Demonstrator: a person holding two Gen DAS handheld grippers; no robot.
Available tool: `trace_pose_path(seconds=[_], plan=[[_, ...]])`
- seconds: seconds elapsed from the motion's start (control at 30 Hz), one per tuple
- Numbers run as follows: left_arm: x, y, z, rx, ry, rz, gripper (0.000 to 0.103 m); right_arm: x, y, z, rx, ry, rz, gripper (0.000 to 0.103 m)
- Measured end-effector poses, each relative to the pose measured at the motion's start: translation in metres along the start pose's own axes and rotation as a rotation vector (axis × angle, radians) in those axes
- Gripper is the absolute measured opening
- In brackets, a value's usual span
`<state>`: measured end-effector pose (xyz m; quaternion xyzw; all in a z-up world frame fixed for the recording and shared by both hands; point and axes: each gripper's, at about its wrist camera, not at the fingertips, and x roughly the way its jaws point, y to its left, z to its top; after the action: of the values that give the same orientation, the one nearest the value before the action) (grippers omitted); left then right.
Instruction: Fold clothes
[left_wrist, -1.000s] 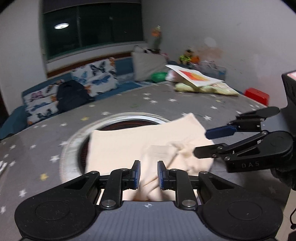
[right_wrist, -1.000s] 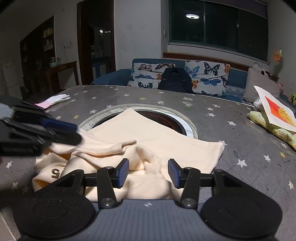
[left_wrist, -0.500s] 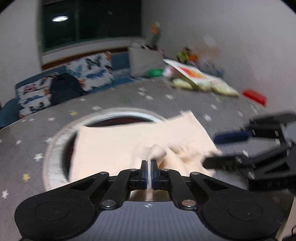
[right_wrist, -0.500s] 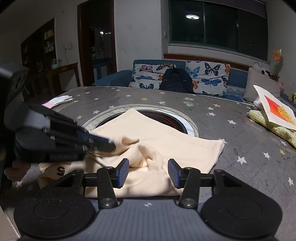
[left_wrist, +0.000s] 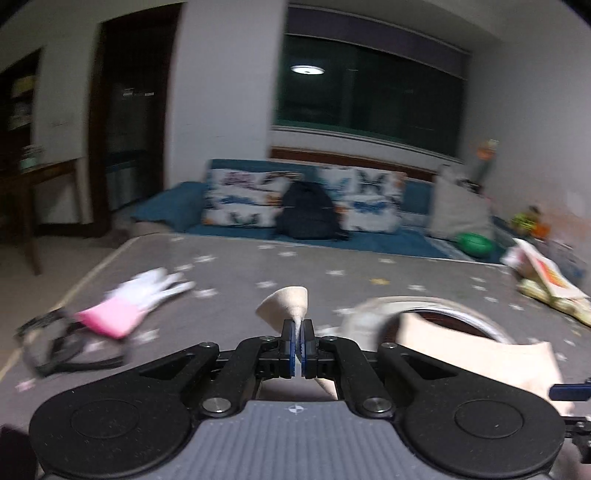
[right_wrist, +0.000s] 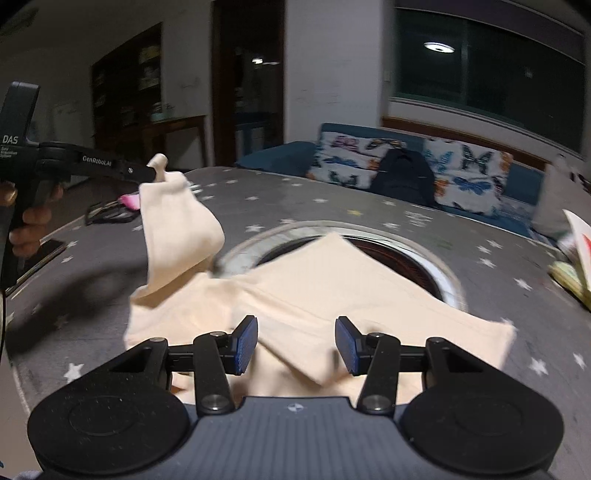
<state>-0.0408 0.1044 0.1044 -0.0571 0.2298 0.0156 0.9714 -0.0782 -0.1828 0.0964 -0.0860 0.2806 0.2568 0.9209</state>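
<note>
The cream garment (right_wrist: 332, 288) is lying rumpled across the frame's centre on the grey starred table (right_wrist: 369, 206); the left gripper (left_wrist: 297, 345) is clamping one corner, lifting it upper left, while the right gripper (right_wrist: 295, 345) is hovering with jaws apart.

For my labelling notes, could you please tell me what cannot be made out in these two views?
- Left wrist view: motion blur smears the white and pink glove and the dark straps.
- Left wrist view: the left gripper body hides the garment below its shut jaws.
- Right wrist view: the right gripper covers the garment's near edge.
</note>
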Motion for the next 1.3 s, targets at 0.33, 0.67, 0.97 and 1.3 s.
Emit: trace_pose_path(seconds=[0.33, 0.67, 0.97, 1.3], plan=[[-0.002, 0.052, -0.041, -0.097, 0.117, 0.113, 0.003, 0.047, 0.043, 0.002, -0.147, 0.082, 0.012, 0.036], [0.002, 0.058, -0.049, -0.115, 0.134, 0.131, 0.003, 0.014, 0.017, 0.009, -0.059, -0.032, -0.106, 0.007], [0.010, 0.061, -0.054, -0.116, 0.158, 0.156, 0.003, -0.072, -0.048, -0.003, 0.120, -0.171, -0.313, 0.006], [0.012, 0.069, -0.054, -0.108, 0.169, 0.193, 0.003, -0.146, -0.114, -0.059, 0.297, -0.159, -0.606, 0.005]])
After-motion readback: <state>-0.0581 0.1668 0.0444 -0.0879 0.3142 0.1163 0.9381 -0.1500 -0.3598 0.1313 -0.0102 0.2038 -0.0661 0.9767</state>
